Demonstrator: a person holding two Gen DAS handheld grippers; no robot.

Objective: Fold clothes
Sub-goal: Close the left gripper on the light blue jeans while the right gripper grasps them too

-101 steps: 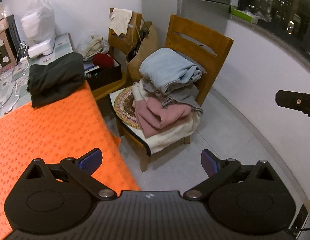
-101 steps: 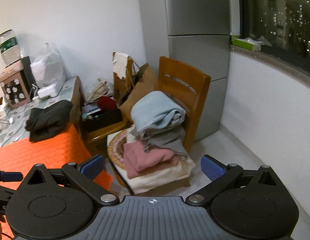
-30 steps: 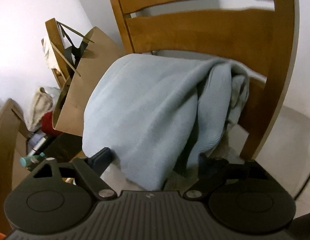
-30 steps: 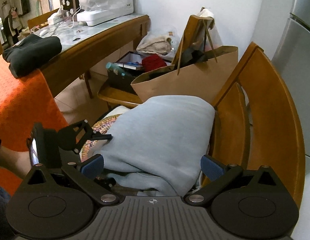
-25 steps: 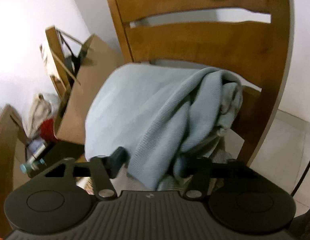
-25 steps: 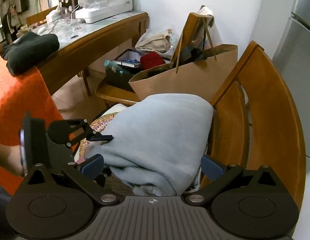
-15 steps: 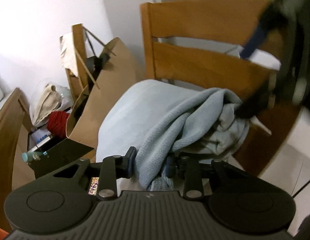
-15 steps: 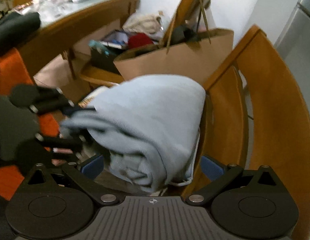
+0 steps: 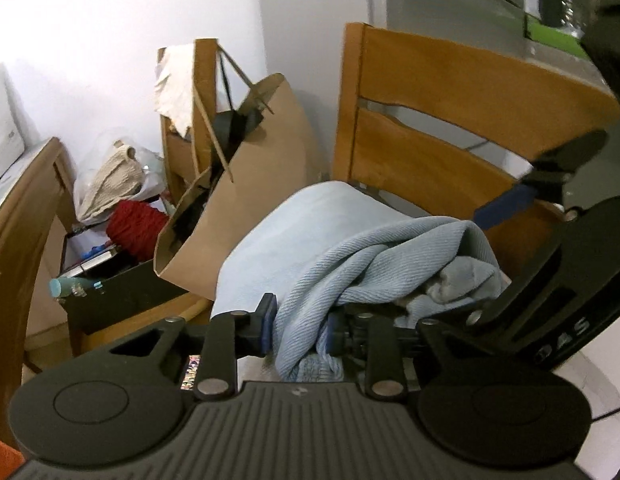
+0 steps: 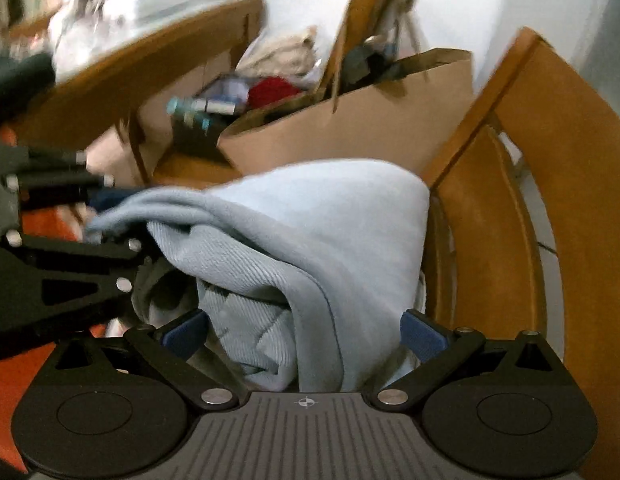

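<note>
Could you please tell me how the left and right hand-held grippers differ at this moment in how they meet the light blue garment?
The left hand-held gripper is shut, pinching a fold of the garment; the right hand-held gripper is open, its fingers either side of the bundle. The left takes the near edge; the right straddles the end by the chair back. Both have blue pads.

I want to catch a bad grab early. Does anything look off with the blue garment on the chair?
Only a narrow bunched fold of the light blue garment is pinched in the left gripper, so it hangs twisted. The right gripper is open around its other end, gripping nothing yet. On the wooden chair, nothing looks spilled or damaged.
</note>
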